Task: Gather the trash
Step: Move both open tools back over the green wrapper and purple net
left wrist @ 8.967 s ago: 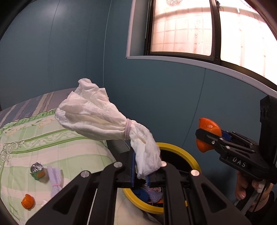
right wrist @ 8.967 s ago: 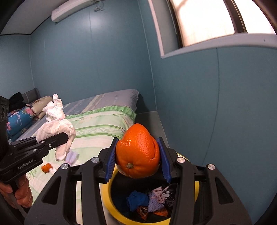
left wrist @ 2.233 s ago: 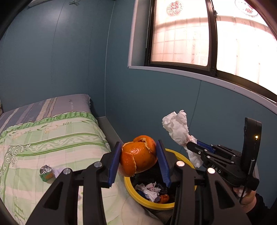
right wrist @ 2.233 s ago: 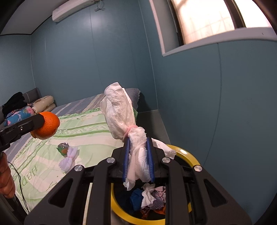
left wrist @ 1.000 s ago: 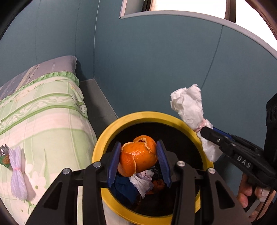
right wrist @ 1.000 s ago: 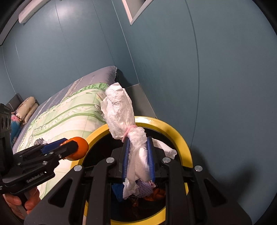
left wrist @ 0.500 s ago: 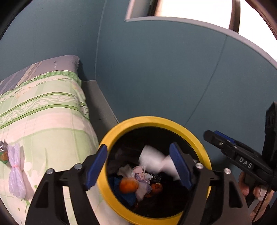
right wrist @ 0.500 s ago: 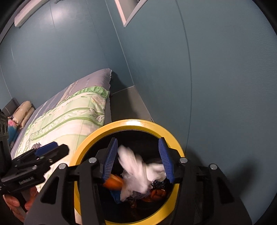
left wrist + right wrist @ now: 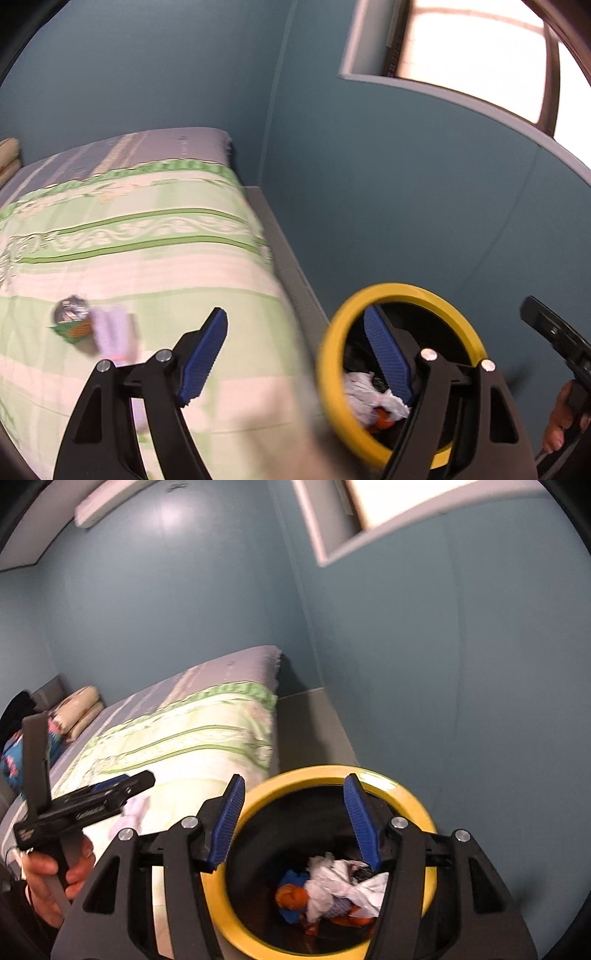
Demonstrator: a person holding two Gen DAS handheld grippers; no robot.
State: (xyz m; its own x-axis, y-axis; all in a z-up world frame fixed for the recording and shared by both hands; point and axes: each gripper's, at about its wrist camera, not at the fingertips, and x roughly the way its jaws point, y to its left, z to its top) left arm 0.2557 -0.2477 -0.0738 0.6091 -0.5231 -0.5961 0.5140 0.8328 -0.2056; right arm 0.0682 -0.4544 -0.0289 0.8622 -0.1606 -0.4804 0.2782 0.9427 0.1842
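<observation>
Left tongs [image 9: 295, 354]: released, nothing between the blue pads [image 9: 202, 356]; they have just been opening. They hang over the edge of the bed [image 9: 155, 258], with the yellow-rimmed bin [image 9: 402, 290] off to their right; the right pad overlaps the bin mouth in view. Frame is motion-blurred.

Right tongs [image 9: 293, 819]: also released and empty, jaws just been opening further. They sit right above the bin [image 9: 332, 771], mouth framed between the pads.

Trash in the bin, below the right tongs: white tissue wad [image 9: 343, 886], orange peel [image 9: 291, 895], something blue [image 9: 293, 880] under them.

Left on the bed, ahead and left of the left tongs: a crumpled foil-and-green wrapper [image 9: 72, 319] touching a pale lilac tied bundle [image 9: 110, 332], both blurred.

A hand [image 9: 55, 871] holds the left tool, seen to the left of the right tongs.
</observation>
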